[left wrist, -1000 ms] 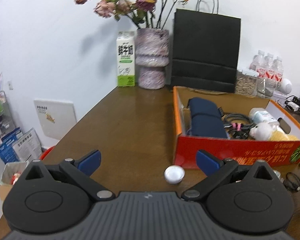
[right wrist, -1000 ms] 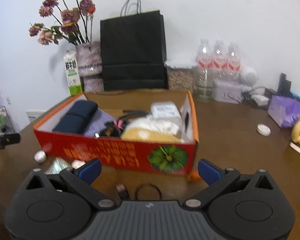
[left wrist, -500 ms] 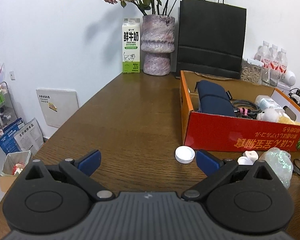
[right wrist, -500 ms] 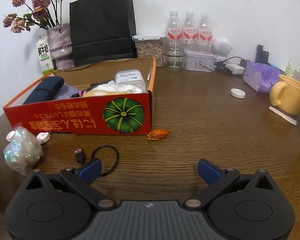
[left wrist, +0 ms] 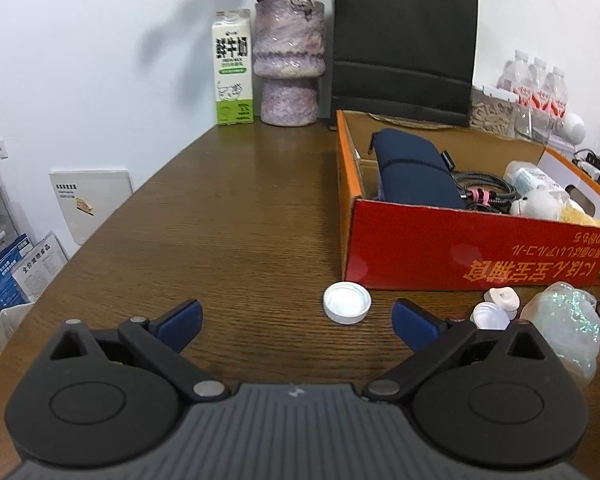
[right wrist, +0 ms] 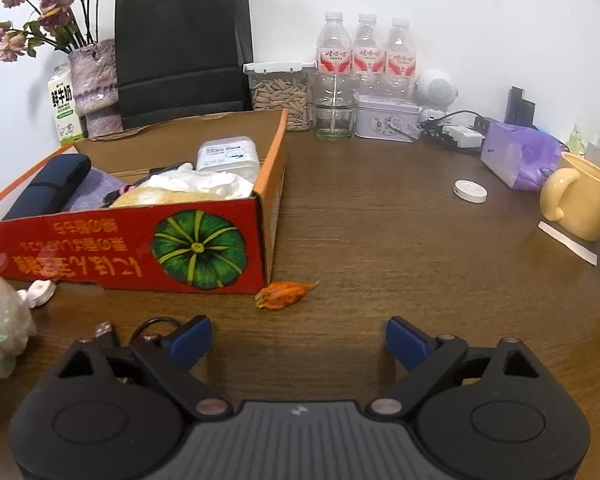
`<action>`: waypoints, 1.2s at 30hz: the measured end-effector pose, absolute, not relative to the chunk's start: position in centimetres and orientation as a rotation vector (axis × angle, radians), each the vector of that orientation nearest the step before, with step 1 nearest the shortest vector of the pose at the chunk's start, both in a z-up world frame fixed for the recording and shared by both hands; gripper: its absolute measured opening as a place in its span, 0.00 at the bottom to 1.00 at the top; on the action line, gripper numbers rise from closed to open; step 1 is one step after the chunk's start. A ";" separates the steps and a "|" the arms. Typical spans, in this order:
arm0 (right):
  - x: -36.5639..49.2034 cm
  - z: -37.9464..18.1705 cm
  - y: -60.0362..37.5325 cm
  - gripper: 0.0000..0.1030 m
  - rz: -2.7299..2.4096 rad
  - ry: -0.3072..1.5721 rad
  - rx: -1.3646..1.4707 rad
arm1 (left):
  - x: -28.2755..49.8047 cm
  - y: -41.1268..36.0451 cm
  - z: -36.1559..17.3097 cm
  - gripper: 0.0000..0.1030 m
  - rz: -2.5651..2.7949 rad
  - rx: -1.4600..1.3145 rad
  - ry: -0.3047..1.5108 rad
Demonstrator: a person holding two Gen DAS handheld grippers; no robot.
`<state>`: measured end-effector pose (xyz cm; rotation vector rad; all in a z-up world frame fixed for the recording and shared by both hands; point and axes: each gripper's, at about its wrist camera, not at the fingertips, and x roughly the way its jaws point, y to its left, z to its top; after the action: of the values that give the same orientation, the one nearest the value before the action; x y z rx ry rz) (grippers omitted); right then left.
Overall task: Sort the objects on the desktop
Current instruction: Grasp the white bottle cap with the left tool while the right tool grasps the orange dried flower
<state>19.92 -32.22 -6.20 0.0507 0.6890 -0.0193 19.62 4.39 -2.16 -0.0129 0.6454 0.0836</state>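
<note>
Left gripper (left wrist: pixel 296 322) spread wide over the wooden table (left wrist: pixel 220 220), gripping nothing; white bottle cap (left wrist: pixel 347 302) just ahead between the blue fingertips (left wrist: pixel 180 320), nearer the right one, untouched. Red cardboard box (left wrist: pixel 460 256) ahead to the right. Right gripper (right wrist: pixel 299 338) apart too, jaws closing on empty air; dried orange flower (right wrist: pixel 283 294) just ahead, black cable loop (right wrist: pixel 156 324) beside its left finger.
</note>
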 end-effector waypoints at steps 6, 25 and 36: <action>21.4 -6.4 -32.4 0.86 -0.017 0.692 0.034 | 21.2 3.4 -2.9 0.94 0.080 0.021 0.662; 22.0 -6.3 -32.3 0.50 0.097 0.651 0.001 | 22.5 2.9 -3.3 0.59 0.008 0.008 0.667; 21.5 -6.2 -31.9 0.15 0.122 0.640 0.002 | 22.2 2.6 -3.1 0.28 -0.018 0.006 0.657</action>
<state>21.54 -31.92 -6.19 0.0016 0.6405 0.1220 22.17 2.59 -3.10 0.0059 0.6568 -0.0176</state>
